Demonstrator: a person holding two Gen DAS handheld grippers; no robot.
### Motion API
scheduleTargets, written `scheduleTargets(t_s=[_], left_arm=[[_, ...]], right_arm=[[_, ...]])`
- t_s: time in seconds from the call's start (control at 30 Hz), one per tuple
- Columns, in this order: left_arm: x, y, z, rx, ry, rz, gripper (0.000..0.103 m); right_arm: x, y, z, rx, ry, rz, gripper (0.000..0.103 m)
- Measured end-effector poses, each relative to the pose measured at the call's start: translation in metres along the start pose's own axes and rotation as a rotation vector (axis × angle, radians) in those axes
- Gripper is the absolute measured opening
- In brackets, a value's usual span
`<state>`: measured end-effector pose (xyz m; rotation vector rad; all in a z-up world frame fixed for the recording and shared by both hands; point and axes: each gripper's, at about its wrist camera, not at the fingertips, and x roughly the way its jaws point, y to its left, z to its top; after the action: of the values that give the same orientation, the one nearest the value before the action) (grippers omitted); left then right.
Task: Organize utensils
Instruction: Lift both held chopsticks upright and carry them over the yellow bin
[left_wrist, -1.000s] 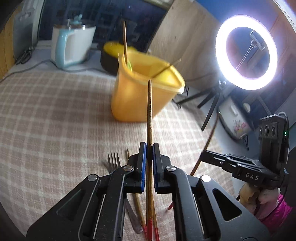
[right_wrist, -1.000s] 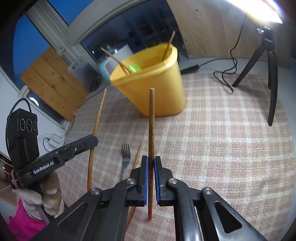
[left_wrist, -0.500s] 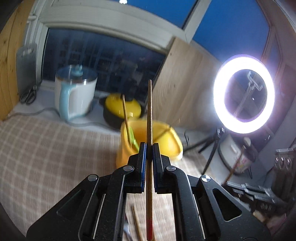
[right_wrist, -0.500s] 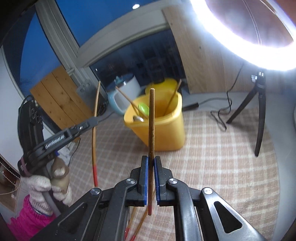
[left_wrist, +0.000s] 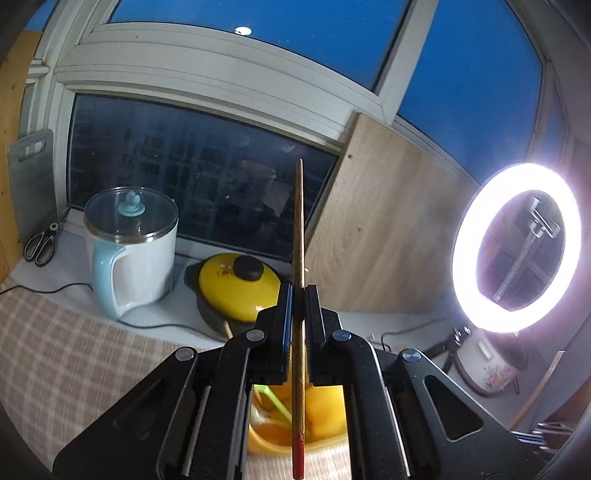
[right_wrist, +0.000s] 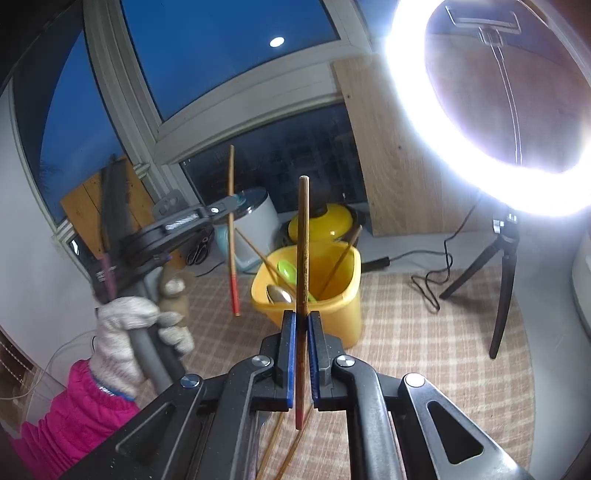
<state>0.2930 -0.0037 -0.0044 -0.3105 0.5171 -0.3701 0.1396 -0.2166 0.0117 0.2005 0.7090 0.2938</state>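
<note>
My left gripper (left_wrist: 299, 295) is shut on a wooden chopstick (left_wrist: 300, 221) that stands upright, red end down. Below it, through the gripper frame, shows the yellow bin (left_wrist: 325, 410). In the right wrist view my right gripper (right_wrist: 301, 321) is shut on a second upright chopstick (right_wrist: 303, 240). The yellow bin (right_wrist: 343, 317) stands just beyond it on the checked cloth, holding a green spoon (right_wrist: 287, 269), a metal spoon (right_wrist: 279, 293) and leaning chopsticks. The left gripper (right_wrist: 225, 205) hangs left of the bin with its chopstick (right_wrist: 231, 229), held by a gloved hand (right_wrist: 129, 325).
At the back by the window stand a white kettle (left_wrist: 129, 254), a yellow-lidded pot (left_wrist: 236, 284) and scissors (left_wrist: 40, 243). A ring light (left_wrist: 517, 247) on a tripod (right_wrist: 498, 280) stands at the right with cables. Loose chopsticks (right_wrist: 275, 443) lie on the cloth under my right gripper.
Both grippers have risen off the cloth with their chopsticks still clamped. The left one has moved over toward the bin, which now shows beneath it; both views have tilted up to the window.
</note>
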Motion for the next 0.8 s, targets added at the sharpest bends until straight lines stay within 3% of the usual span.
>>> scheduleTargets(t_s=[0.37, 0.8], left_arm=[[0.037, 0.002, -0.004, 0.033, 0.000, 0.010, 0.004], [0.039, 0.016, -0.019, 0.035, 0.037, -0.006, 0.004]], right_arm=[[0.008, 0.009, 0.047, -0.044, -0.098, -0.057, 0.004], [0.050, 0.028, 0.087, -0.125, -0.155, -0.135, 0.004]])
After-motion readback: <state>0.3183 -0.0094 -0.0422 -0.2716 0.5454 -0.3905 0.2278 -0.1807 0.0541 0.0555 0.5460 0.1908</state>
